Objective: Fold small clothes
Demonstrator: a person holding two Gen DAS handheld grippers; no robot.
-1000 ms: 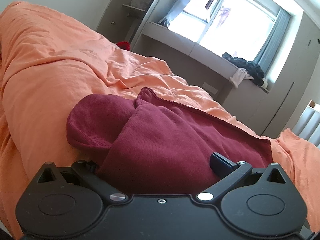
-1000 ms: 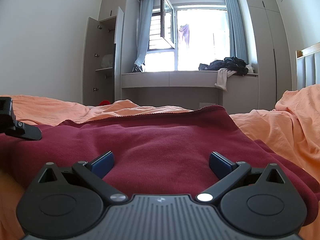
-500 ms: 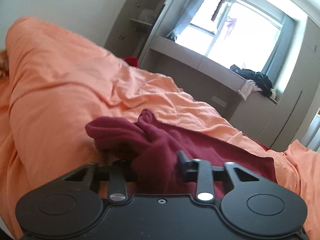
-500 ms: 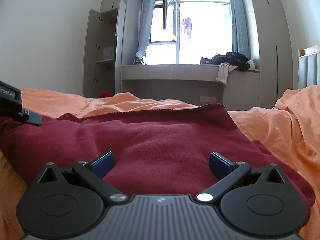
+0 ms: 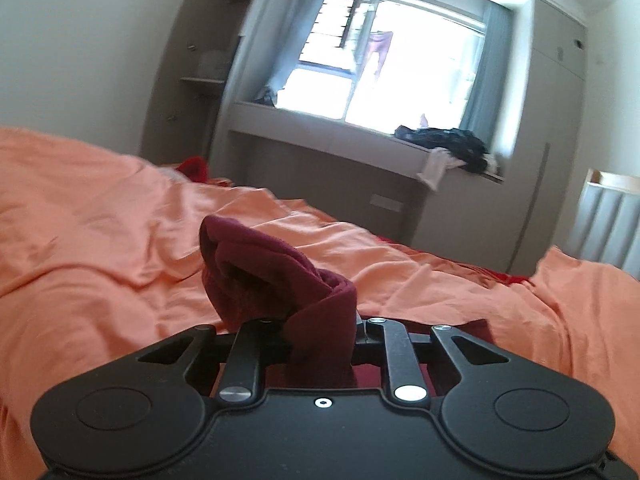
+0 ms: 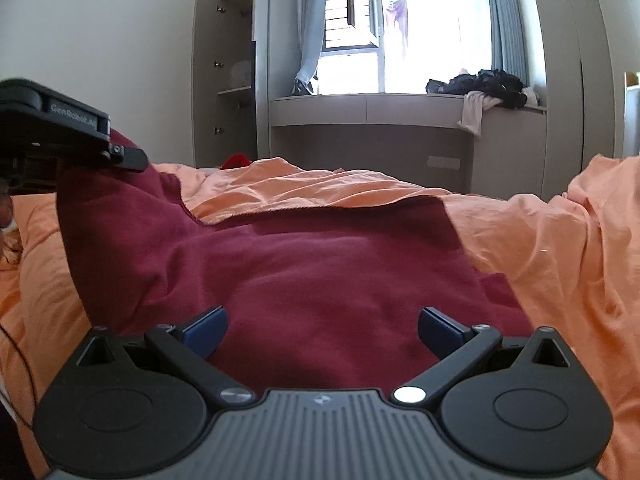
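A maroon garment (image 6: 320, 264) lies spread on the orange duvet (image 6: 540, 248). My left gripper (image 5: 320, 320) has a bunched corner of the garment (image 5: 260, 272) between its jaws, which are closing and pinching the cloth; the fingertips are hidden by it. In the right wrist view the left gripper (image 6: 128, 160) hangs at the left and holds that corner above the bed, with the cloth draping down from it. My right gripper (image 6: 322, 324) stands open low over the near part of the garment, its blue pads (image 6: 206, 330) wide apart and gripping nothing.
The orange duvet (image 5: 100, 240) is rumpled all around. A window bench with a heap of dark clothes (image 6: 488, 84) runs along the far wall. An open wardrobe (image 6: 232, 80) stands at the back left, with a small red item (image 6: 236, 161) below it. A padded headboard (image 5: 608, 216) is at the right.
My left gripper went from wide open to pinching the garment's left corner and has lifted it off the bed. The right gripper rose a little and stayed open.
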